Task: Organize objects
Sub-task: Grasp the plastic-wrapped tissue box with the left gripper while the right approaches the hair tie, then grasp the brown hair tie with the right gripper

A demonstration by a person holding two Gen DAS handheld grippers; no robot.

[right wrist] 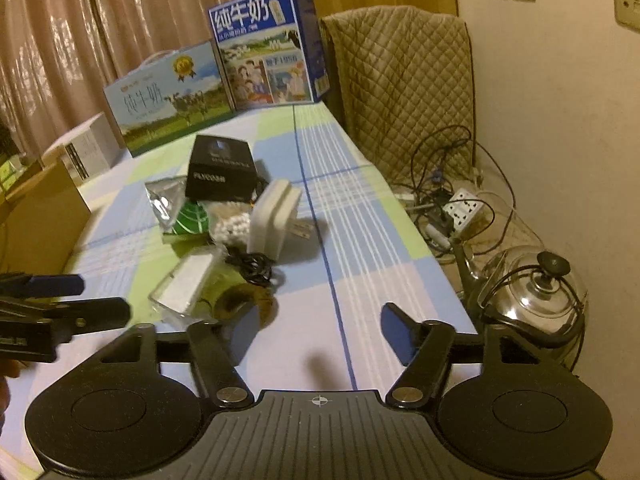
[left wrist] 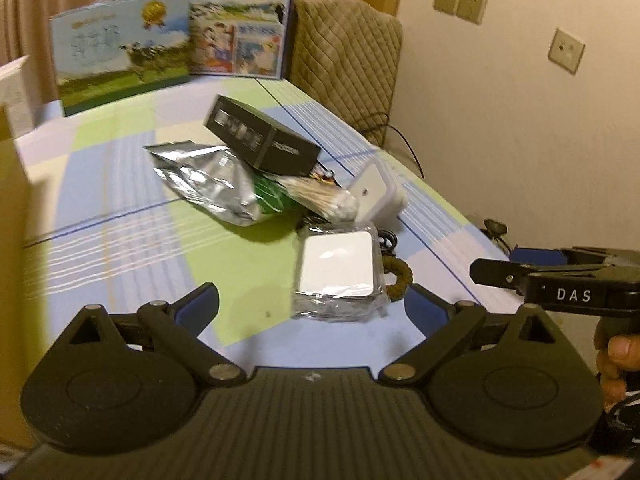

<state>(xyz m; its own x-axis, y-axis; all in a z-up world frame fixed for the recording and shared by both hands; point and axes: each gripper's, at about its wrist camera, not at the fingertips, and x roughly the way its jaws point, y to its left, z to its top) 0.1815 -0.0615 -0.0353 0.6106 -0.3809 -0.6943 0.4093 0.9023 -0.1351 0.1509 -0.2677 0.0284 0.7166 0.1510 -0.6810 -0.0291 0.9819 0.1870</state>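
Note:
A pile lies mid-table: a black box (left wrist: 262, 140) leaning on a silver foil bag (left wrist: 204, 178), a green packet (left wrist: 272, 196), a bag of cotton swabs (left wrist: 320, 196) and a white plug adapter (left wrist: 376, 192). Nearest is a white square pack in clear wrap (left wrist: 338, 264) beside a brown braided loop (left wrist: 400, 276). My left gripper (left wrist: 314, 304) is open, and the white pack sits just beyond its fingertips, untouched. My right gripper (right wrist: 320, 332) is open over bare tablecloth, with the braided loop (right wrist: 248, 300) and a black cable (right wrist: 252, 264) to its left.
Two milk cartons (right wrist: 172, 96) (right wrist: 268, 44) stand at the table's far end. A cardboard box (right wrist: 44, 208) is at the left. Off the right edge are a quilted chair (right wrist: 404, 80), a power strip (right wrist: 464, 204) with tangled cords, and a glass kettle (right wrist: 536, 292).

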